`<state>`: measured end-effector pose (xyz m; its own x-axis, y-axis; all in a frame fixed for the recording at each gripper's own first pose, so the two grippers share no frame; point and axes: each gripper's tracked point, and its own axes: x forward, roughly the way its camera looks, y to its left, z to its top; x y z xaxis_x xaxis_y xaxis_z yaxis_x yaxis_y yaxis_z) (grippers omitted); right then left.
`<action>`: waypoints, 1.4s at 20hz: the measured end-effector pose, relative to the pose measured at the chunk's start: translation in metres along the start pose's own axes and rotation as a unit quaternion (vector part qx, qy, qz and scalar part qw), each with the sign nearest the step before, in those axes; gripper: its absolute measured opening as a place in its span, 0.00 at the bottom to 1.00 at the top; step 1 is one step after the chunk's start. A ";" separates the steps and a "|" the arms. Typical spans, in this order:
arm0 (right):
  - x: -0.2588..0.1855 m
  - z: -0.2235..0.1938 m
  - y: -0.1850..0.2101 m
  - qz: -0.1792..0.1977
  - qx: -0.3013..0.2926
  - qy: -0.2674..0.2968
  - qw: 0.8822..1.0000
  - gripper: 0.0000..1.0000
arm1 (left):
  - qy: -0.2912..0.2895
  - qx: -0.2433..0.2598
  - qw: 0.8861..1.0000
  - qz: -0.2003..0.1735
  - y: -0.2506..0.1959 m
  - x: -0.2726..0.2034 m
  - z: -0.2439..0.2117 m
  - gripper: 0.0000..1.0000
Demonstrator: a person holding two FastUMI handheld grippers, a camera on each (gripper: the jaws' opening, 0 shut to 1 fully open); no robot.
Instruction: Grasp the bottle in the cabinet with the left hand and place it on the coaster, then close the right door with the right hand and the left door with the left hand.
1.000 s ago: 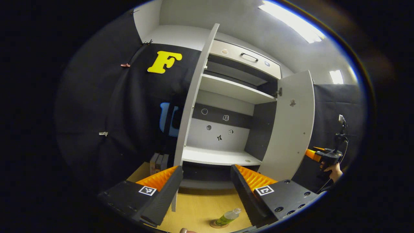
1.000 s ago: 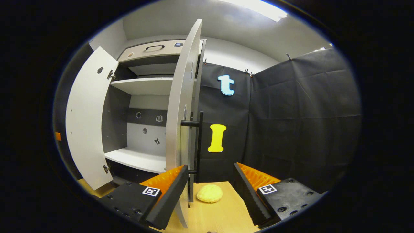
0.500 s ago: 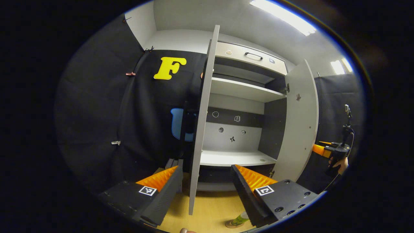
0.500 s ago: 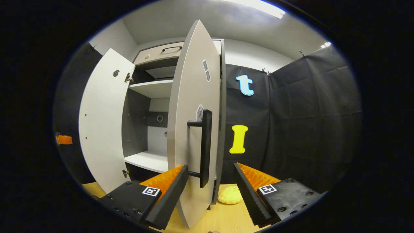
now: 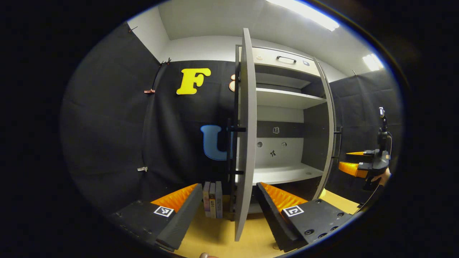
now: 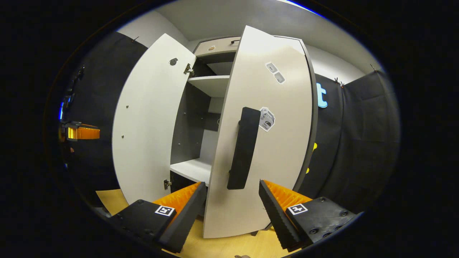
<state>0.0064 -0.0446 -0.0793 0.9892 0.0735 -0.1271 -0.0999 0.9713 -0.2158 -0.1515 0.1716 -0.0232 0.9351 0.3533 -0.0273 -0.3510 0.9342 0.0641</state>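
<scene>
In the right gripper view, the right gripper is pointing at the outer face of the right door, and its two fingers are standing wide apart with nothing between them. The door's long dark handle is hanging just above the gap between the fingers. A small sticker is sitting beside the top of the handle and two more are higher on the door; their print is too small to read. The right door is standing partly open, and behind it the left door is swung fully open. Far to the left, the tip of the left gripper is showing.

In the left gripper view, the left gripper is also holding its fingers wide apart and empty. The left door is appearing nearly edge-on between the fingers. Behind it, the cabinet is showing a white shelf with small stickers on the back wall, which cannot be read. Some books are standing on the wooden table beside the cabinet; their spine writing is blurred. At the right edge, a hand is holding the right gripper. I cannot see where the bottle is.
</scene>
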 end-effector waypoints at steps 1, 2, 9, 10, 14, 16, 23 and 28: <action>-0.001 -0.001 0.001 -0.002 0.006 0.003 1.000 0.98 | 0.000 -0.002 1.000 -0.003 0.002 0.006 0.000 0.95; -0.002 -0.004 0.000 -0.006 0.014 0.008 1.000 0.98 | 0.000 -0.004 1.000 -0.004 0.003 0.010 -0.003 0.94; -0.012 -0.017 -0.016 -0.053 0.030 0.026 0.998 0.98 | -0.001 -0.007 1.000 -0.018 0.018 0.050 -0.003 0.95; -0.014 -0.020 -0.017 -0.057 0.031 0.029 0.997 0.98 | 0.000 -0.010 1.000 -0.024 0.016 0.055 -0.004 0.95; -0.018 -0.021 -0.021 -0.070 0.033 0.030 0.997 0.98 | 0.000 -0.002 0.999 -0.040 0.011 0.059 -0.003 0.94; -0.018 -0.023 -0.023 -0.076 0.037 0.035 0.996 0.98 | 0.001 0.027 0.999 -0.047 0.002 0.060 0.000 0.93; -0.020 -0.023 -0.040 -0.083 0.042 0.039 0.995 0.98 | -0.002 0.014 0.993 -0.121 -0.075 0.072 -0.003 0.93; -0.042 -0.019 -0.079 -0.103 0.040 0.043 0.993 0.98 | -0.029 -0.009 0.980 -0.197 -0.157 0.100 0.012 0.93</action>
<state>-0.0292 -0.1287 -0.0751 0.9745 -0.1455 -0.1710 0.1166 0.9788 -0.1683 -0.0022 0.0596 -0.0235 0.9992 -0.0378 0.0113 0.0373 0.9984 0.0419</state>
